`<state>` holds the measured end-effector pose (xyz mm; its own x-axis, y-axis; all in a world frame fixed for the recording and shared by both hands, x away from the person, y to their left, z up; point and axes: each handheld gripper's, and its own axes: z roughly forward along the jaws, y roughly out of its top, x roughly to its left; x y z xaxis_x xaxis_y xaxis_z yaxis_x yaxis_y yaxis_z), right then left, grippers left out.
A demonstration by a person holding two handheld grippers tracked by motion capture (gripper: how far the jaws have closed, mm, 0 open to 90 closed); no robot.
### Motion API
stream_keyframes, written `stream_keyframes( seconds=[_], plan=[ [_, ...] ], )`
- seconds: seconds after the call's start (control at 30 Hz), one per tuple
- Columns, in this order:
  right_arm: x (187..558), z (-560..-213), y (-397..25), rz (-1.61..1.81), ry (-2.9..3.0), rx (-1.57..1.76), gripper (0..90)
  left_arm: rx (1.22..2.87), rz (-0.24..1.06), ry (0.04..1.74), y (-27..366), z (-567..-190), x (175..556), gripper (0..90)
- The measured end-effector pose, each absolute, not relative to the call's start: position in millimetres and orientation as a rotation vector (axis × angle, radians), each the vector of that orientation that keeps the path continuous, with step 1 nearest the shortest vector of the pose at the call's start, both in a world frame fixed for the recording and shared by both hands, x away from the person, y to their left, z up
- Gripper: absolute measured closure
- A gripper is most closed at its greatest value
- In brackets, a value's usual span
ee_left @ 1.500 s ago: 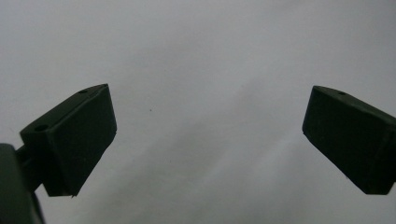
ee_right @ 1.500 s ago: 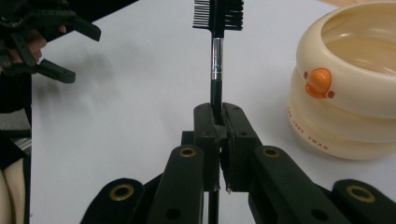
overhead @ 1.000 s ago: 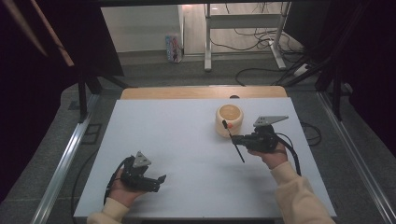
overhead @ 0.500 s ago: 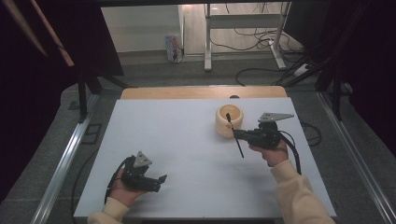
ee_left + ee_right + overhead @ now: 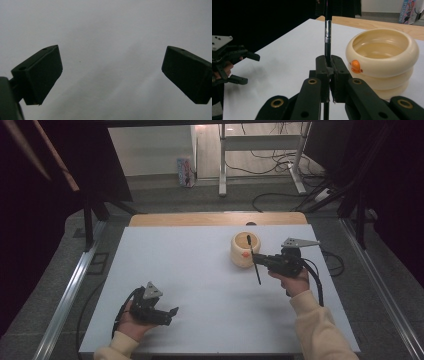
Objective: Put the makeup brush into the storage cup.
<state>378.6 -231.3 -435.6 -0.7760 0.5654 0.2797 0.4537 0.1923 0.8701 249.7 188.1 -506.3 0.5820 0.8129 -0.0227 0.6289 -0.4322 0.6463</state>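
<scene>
left claw (image 5: 170,312): near edge of tabletop (image 5: 190,270), jaws wide apart, empty | right claw (image 5: 329,75): clamped on a black pen (image 5: 254,260), held above the tabletop just beside the bowl | bowl (image 5: 245,249): cream, ribbed, orange spot, at the far right, pen tip over its rim

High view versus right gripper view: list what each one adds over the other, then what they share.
High view adds: the person's cream sleeves, the floor cables and the table's wooden far edge. Right gripper view adds: the silver band on the black stick, and the jaws of the right tool shut on it. Shared: the cream pot, the stick, the open left tool, the white table.
</scene>
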Motion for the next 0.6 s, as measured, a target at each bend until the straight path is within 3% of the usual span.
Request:
stream_keyframes(
  seconds=[0.6],
  plan=[
    [383.0, -424.1, -237.4, 1.715, 2.211, 1.071, 85.7, 2.203, 0.396, 1.142, 189.3, -506.5, 250.3, 4.3]
  ],
)
